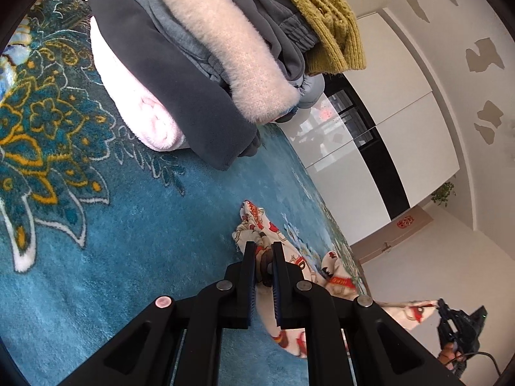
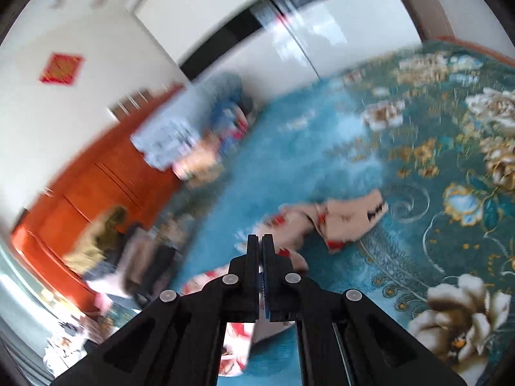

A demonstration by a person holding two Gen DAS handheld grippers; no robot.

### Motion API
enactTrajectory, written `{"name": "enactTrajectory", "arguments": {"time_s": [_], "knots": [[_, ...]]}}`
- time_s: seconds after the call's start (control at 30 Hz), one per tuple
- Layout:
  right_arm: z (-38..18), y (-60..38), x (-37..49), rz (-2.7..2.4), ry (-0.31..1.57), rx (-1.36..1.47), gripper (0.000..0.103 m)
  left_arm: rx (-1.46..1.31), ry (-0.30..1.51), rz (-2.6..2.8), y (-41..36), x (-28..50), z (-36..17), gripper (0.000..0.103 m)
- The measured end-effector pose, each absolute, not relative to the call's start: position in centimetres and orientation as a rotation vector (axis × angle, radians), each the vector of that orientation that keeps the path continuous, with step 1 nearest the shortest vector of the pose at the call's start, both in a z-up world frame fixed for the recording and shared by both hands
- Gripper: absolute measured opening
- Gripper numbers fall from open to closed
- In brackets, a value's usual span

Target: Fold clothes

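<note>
Left wrist view only: a stack of folded clothes on the blanket, up and left of the garment — pink fleece, dark grey, pale fur, mustard knit on its far side. White cabinets stand beyond the blanket edge. The right gripper shows at lower right, past the garment's far end.

Right wrist view only: an orange door left of the garment, and blanket flowers to its right. This view is motion-blurred; piles near the door cannot be identified.

Garment: cream cloth with red cartoon print, crumpled, partly on the blanket, stretched between the two grippers. Its full shape is cut off by the gripper bodies in both views.

Left gripper: fingers nearly together, clamped on a bunch of the garment. Right gripper: fingers pressed together; printed cloth lies below and around them, pinched at the edge.
</note>
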State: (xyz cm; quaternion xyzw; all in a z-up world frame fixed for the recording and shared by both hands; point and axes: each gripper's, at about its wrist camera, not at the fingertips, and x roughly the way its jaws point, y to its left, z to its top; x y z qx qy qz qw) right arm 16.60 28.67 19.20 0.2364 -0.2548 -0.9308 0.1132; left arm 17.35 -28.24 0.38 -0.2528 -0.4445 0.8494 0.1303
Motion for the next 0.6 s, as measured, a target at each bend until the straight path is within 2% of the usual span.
{"name": "enactTrajectory", "arguments": {"time_s": [0.1,0.2,0.27,0.37,0.47,0.6], "knots": [[22.9,28.4,22.2,-2.841,-0.624,0.491,0.001,-0.727,-1.313,2.467,-28.4,17.4,0.4,0.01],[21.9,29.3,23.0,-2.886,-0.615,0.561,0.002,-0.734,-1.335,2.472,-28.7,17.5,0.2,0.01],[19.8,30.1,22.1,-2.932,-0.624,0.713,0.002,-0.737,-1.332,2.484,-28.7,17.8,0.3,0.01],[15.0,31.5,19.7,-2.916,-0.768,0.96,0.002,-0.739,-1.32,2.504,-28.9,18.2,0.5,0.01],[11.6,32.0,18.1,-2.867,-0.86,1.078,0.002,-0.751,-1.328,2.502,-29.1,18.3,0.4,0.01],[9.2,30.1,16.3,-2.887,-0.695,1.211,0.004,-0.795,-1.333,2.491,-29.0,18.0,-0.1,0.01]]}}
